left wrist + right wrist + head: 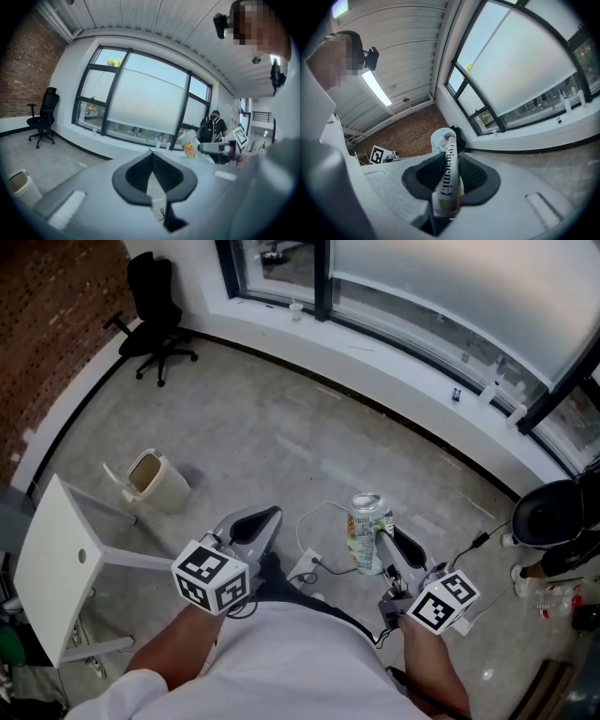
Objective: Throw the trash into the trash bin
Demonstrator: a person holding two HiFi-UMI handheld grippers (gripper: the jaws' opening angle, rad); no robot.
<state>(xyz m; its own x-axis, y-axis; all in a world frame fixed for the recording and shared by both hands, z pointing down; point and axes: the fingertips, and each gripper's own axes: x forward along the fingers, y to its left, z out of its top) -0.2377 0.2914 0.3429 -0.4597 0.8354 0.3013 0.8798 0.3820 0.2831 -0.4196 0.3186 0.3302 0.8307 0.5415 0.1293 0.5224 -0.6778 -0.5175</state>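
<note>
The right claw is clenched on a drink can, held upright between its pads, while the left claw is pinched together on nothing, and the beige trash bin stands on the floor well ahead and left of the left claw.

**Surfaces and finishes on view**

- Can: thin metal, bare silver top, glossy printed wrap.
- Trash bin, far left: cream plastic, smooth, matt.
- Left tool and right tool: grey matt plastic shells; pads dark, finely ribbed, rubber-like.
- Floor: grey concrete, smooth, faint sheen.
- Table, near left: white, smooth top.
- Brick wall, far left: rough, matt.
</note>
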